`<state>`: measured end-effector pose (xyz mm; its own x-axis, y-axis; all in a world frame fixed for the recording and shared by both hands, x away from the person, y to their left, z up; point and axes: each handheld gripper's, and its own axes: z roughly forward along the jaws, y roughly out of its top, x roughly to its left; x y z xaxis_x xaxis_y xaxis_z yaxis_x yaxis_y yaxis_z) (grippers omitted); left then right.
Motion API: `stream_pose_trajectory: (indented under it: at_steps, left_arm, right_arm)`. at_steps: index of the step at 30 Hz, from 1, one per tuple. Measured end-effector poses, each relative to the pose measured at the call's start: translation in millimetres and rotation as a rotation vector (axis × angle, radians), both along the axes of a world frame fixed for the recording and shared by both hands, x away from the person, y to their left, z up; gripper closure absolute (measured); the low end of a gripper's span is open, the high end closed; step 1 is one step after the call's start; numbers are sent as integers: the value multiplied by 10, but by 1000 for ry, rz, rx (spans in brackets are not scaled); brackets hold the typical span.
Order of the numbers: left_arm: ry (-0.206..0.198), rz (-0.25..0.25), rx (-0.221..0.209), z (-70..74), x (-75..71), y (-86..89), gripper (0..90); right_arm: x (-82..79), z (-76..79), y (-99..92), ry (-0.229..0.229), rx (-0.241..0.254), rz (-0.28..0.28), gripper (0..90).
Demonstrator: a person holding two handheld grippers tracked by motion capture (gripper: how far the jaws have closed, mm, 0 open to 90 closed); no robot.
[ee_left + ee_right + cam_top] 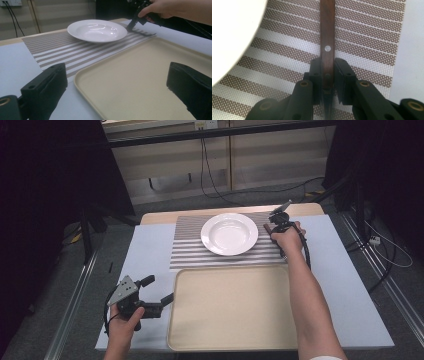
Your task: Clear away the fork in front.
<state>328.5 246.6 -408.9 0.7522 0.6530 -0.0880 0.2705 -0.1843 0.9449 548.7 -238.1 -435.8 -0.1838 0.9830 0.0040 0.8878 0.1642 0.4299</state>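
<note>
A white deep plate sits on a brown-and-white striped placemat at the far middle of the table. Just right of the plate, my right gripper points down at the mat. In the right gripper view its jaws are shut on the brown wooden handle of a knife, which has a metal rivet and lies along the mat beside the plate's rim. My left gripper is open and holds nothing, at the left edge of a beige tray.
The tray holds nothing and fills the near middle of the table, with the left gripper open wide over its near-left corner. A pale blue cover lies under the mat and tray. Cables run across the floor behind the table.
</note>
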Motion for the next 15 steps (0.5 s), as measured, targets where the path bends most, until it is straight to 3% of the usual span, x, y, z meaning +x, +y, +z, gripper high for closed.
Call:
stream_pose_trajectory:
  at_steps: [3,6,9,15]
  left_arm:
    - [1,-3,3,-9,3,8,35]
    - [5,-4,3,-13,6,3,35]
    - [7,-6,-6,-10,7,-8,35]
    - [7,-6,-3,-11,3,-9,35]
  right_arm:
    - [33,8,-14,23,17,-20,768]
    - [76,27,29,57,-12,-30,772]
    - [101,33,13,78,16,-68,775]
    - [125,38,-23,96,38,-60,781]
